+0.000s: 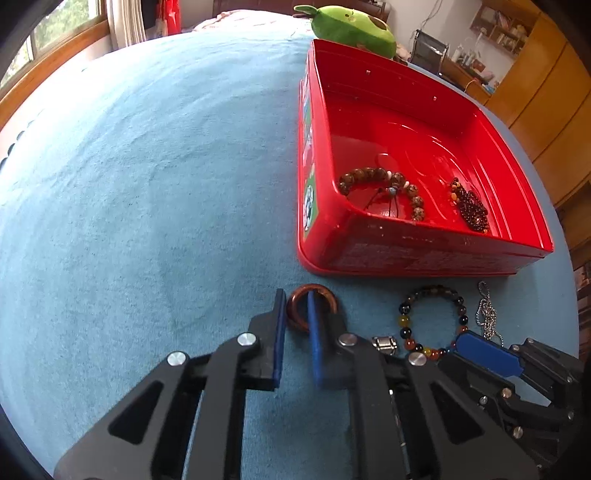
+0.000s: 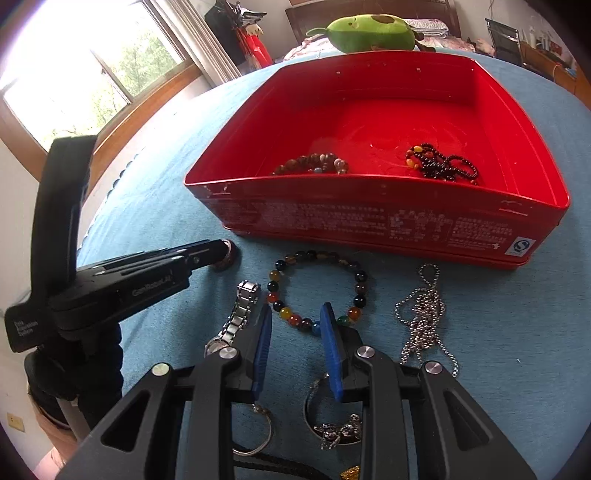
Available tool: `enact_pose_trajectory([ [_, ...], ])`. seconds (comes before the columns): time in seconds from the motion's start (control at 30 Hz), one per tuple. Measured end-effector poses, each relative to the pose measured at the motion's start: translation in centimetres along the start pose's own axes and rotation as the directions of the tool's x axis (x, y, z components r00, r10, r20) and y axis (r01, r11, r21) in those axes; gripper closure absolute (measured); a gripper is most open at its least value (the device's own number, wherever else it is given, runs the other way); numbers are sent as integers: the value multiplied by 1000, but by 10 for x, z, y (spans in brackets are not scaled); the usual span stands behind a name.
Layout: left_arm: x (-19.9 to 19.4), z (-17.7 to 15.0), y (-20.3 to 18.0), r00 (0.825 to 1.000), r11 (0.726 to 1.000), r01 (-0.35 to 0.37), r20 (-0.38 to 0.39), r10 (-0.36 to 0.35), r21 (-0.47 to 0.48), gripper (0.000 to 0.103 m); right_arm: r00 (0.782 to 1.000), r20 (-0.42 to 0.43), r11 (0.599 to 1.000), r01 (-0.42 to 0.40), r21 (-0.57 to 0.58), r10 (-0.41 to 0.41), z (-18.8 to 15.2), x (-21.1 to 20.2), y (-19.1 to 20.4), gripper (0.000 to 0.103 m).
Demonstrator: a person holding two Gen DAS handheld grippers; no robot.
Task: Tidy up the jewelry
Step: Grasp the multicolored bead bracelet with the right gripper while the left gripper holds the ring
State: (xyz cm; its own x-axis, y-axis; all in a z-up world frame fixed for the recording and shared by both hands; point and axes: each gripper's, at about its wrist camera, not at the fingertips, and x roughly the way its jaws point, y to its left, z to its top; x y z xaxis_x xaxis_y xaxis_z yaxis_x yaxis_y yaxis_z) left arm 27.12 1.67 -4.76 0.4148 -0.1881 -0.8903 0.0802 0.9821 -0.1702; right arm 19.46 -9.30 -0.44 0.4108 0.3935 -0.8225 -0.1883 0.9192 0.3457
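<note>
A red tin box point(image 1: 406, 254) point(image 2: 369, 221) stands on the blue cloth. In it lie a brown bead bracelet point(image 1: 380, 181) point(image 2: 314, 164) and a dark red bead string point(image 1: 471, 206) point(image 2: 443, 166). My left gripper point(image 1: 295, 314) is open around a brown ring bangle point(image 1: 314, 308), one finger inside the ring and one outside it; the bangle also shows in the right wrist view point(image 2: 227, 256). My right gripper point(image 2: 295, 321) is open and empty, just short of a multicoloured bead bracelet point(image 2: 317, 291) point(image 1: 432, 321).
A silver chain point(image 2: 424, 317) point(image 1: 487, 314) lies right of the bracelet. A metal watch band point(image 2: 240, 310) lies to its left. Key rings and a charm bracelet point(image 2: 332, 428) lie under my right gripper. A green plush toy point(image 2: 369, 31) sits behind the box.
</note>
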Motion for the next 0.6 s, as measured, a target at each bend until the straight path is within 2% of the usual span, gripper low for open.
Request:
enact_pose_trajectory([
  [0.23,-7,2,12,998,997,57,17,-56,-42,97,1000,10,1000,13,-16,-12,1,4,10,76],
  [0.6,-19,-1,19,996,995,84,21,-83,-52,97,999,-26,999,30,-14,-30,18,34,20,74],
])
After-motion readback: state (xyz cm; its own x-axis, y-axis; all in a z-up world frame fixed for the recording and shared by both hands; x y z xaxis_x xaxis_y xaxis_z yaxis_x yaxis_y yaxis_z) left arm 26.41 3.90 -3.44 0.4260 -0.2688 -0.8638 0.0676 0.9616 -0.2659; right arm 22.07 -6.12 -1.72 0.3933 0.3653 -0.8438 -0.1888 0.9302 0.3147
